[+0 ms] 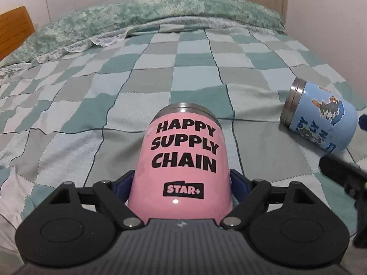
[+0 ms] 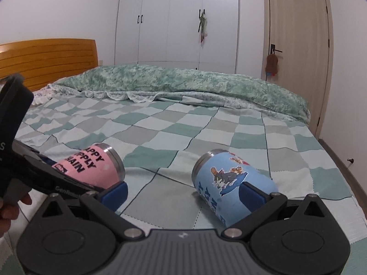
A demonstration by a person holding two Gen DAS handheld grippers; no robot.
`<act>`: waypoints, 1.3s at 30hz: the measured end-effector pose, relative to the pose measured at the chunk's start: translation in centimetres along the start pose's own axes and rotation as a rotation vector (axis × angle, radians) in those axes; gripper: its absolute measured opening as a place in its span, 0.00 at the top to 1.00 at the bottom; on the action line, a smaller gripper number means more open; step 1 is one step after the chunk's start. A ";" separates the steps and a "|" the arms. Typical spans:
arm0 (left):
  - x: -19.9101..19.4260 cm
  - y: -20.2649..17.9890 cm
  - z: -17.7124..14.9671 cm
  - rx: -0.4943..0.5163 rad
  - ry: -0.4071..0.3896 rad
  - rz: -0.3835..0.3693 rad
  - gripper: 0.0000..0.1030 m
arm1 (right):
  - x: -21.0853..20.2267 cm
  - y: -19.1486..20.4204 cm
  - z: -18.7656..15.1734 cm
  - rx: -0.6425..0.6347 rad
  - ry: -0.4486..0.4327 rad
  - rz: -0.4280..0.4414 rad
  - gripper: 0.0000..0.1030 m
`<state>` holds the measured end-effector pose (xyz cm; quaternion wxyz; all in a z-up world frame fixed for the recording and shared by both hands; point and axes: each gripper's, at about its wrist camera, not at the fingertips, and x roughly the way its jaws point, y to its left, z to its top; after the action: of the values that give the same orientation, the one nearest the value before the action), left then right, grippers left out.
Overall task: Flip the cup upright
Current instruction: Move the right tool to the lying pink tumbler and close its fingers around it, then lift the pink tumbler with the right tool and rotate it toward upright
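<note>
A pink cup (image 1: 183, 160) printed "HAPPY SUPPLY CHAIN" lies tilted with its steel rim pointing away. My left gripper (image 1: 182, 183) is shut on its body near the base, blue pads on both sides. In the right wrist view the pink cup (image 2: 91, 167) shows at the left, held by the left gripper (image 2: 45, 174). A blue cartoon cup (image 2: 229, 181) lies on its side on the bed, rim to the upper left. My right gripper (image 2: 183, 192) is open, its right finger (image 2: 252, 197) beside the blue cup. The blue cup also shows in the left wrist view (image 1: 321, 119).
The bed carries a green and grey checked cover (image 2: 183, 137), with a green fluffy blanket (image 2: 183, 80) bunched at the far side. A wooden headboard (image 2: 45, 61) stands at the left. A wardrobe (image 2: 179, 23) and a door (image 2: 296, 45) lie beyond.
</note>
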<state>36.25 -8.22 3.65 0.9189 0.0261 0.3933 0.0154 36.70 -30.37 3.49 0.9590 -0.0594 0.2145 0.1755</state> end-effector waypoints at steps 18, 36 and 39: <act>-10.4 1.7 -3.2 -0.054 -0.080 -0.075 0.18 | -9.6 3.3 -0.1 -0.022 -0.049 -0.020 0.00; -18.0 2.5 -12.3 -0.105 -0.021 -0.144 0.18 | -19.8 7.5 -4.9 -0.015 -0.031 0.025 0.00; -17.9 2.3 -13.4 -0.111 -0.001 -0.142 0.18 | -20.8 7.7 -6.3 -0.004 -0.018 0.028 0.00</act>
<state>14.15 -6.34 7.47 0.9180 -0.0527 0.3921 -0.0279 13.88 -30.83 6.51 0.9582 -0.0567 0.2061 0.1899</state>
